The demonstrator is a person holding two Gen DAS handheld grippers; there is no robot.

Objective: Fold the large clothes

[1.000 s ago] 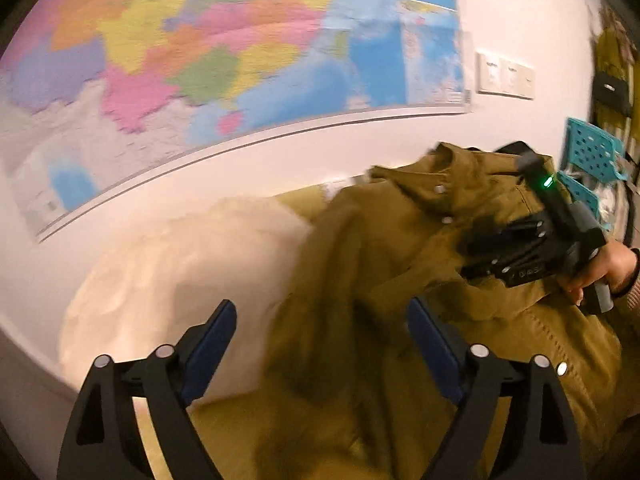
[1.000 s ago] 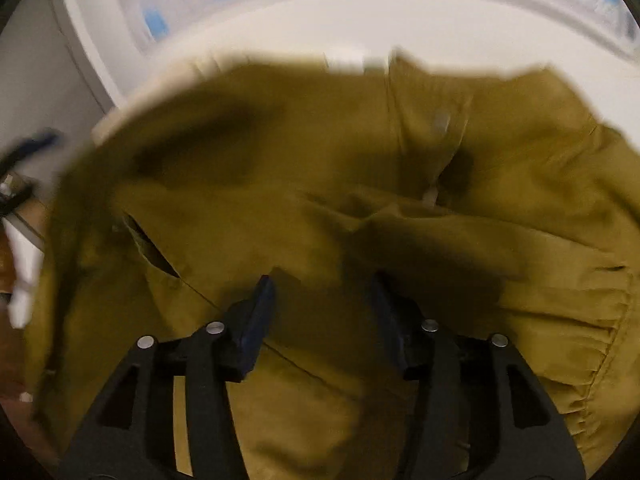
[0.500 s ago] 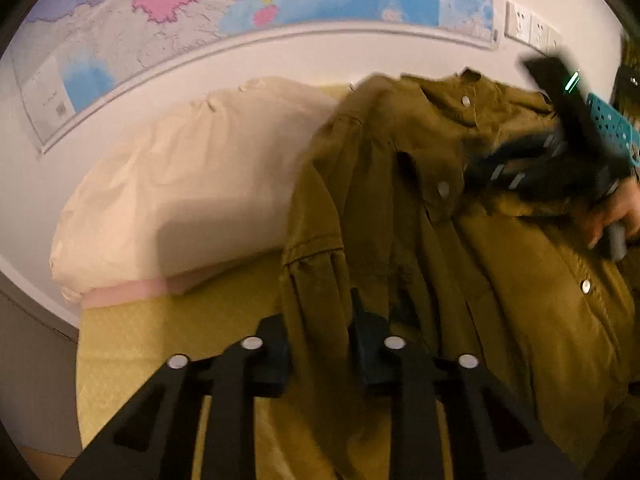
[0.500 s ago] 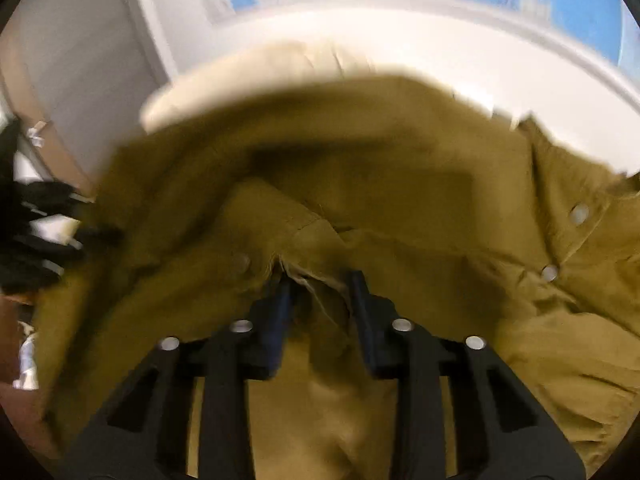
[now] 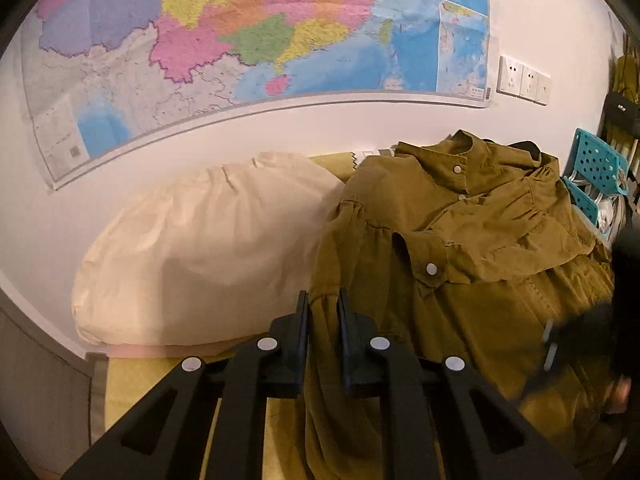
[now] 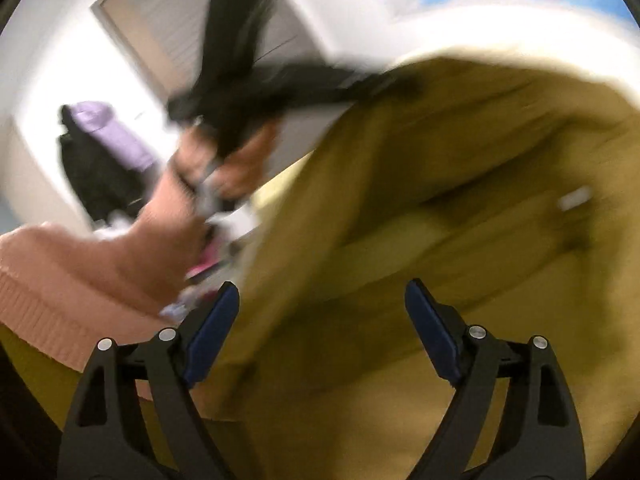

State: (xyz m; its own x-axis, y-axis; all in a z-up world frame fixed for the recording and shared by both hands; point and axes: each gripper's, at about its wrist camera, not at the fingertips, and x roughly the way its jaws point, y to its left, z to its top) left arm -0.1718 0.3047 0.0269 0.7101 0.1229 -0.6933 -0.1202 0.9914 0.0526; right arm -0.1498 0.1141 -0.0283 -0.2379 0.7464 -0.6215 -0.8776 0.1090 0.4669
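Note:
An olive-green button jacket (image 5: pixel 460 240) lies spread on a bed, collar toward the wall, one cuffed sleeve folded across its front. My left gripper (image 5: pixel 323 296) is at the jacket's left edge, its jaws closing with a gathered fold of fabric pinched between the pads. In the right wrist view, which is blurred by motion, my right gripper (image 6: pixel 322 286) hovers over the jacket (image 6: pixel 440 184) with its jaws opening wide; no fabric is pressed between them. That view also shows the left gripper (image 6: pixel 248 92), held by a hand (image 6: pixel 224 160) in a pink sleeve.
A cream pillow (image 5: pixel 200 248) lies left of the jacket against the wall, under a large map (image 5: pixel 240 40). The yellow sheet (image 5: pixel 132 380) shows at the bed's near left corner. Wall sockets (image 5: pixel 522 84) and teal baskets (image 5: pixel 596 164) are at the right.
My left gripper went from wide open to pinching the jacket's left edge. My right gripper let go of the fabric, opened wide and swung fast to the side.

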